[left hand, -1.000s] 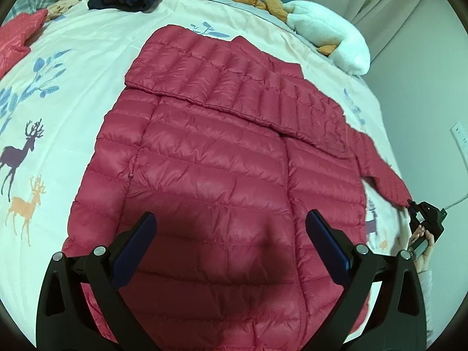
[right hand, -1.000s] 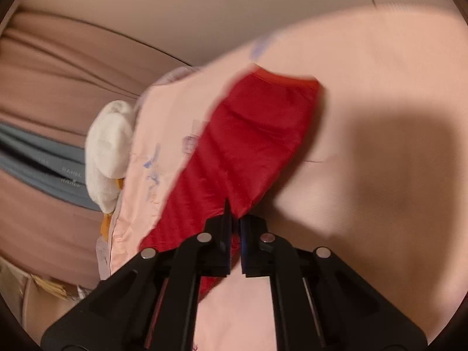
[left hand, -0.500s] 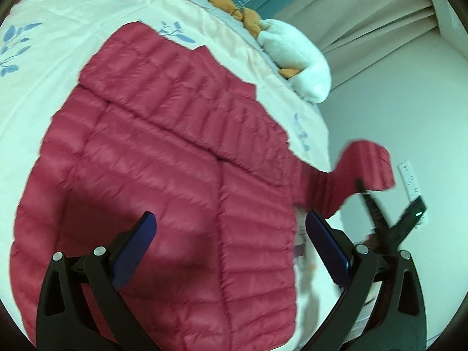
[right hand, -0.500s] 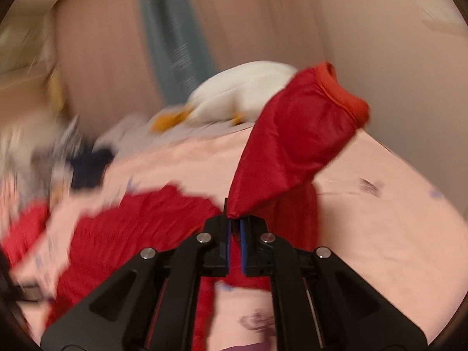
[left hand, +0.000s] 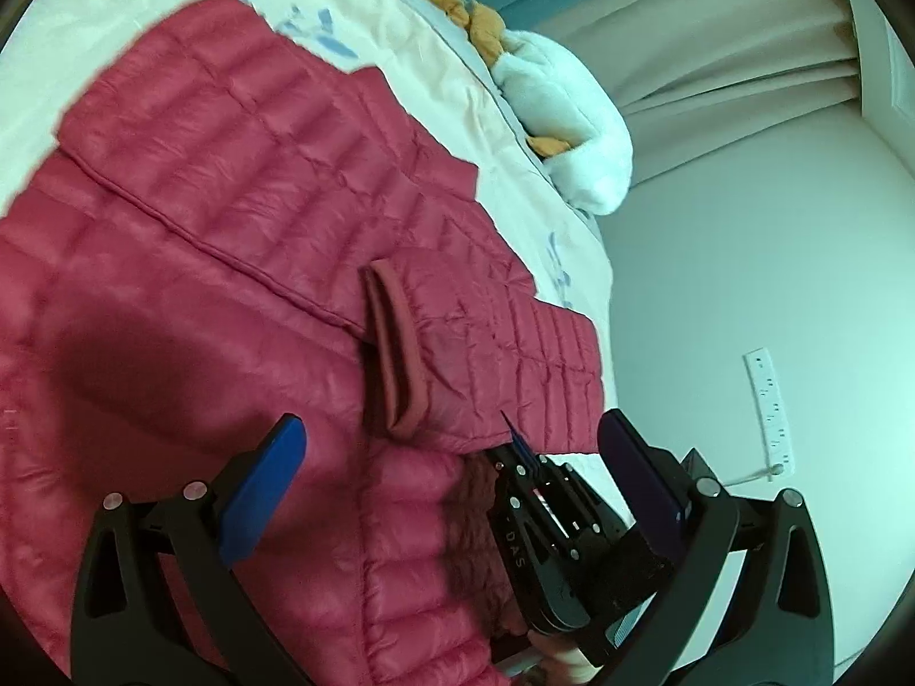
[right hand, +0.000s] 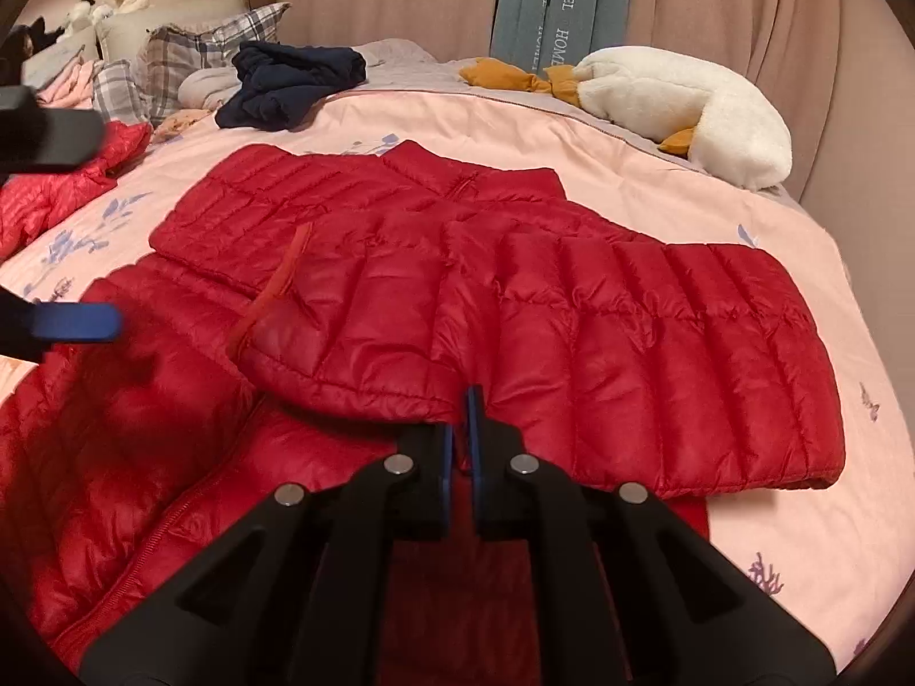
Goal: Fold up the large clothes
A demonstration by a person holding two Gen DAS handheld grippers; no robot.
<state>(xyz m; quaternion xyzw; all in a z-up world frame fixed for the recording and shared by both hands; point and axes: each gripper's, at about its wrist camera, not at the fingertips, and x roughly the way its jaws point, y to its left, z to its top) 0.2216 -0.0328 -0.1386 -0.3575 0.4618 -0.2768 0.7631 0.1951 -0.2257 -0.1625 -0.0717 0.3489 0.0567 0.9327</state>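
Pale pink bedspread (right hand: 657, 171) with a plush goose (right hand: 697, 108) by the curtains. On it lies a red quilted down jacket (right hand: 354, 308), front up. Its right sleeve (right hand: 600, 331) is folded across the chest, cuff (right hand: 269, 297) near the middle. The right gripper (right hand: 462, 429) pinches the sleeve's lower edge, jaws closed on fabric. The left gripper (left hand: 452, 457) hovers wide open above the jacket. One sleeve looks done (the other side and the body folds appear left).
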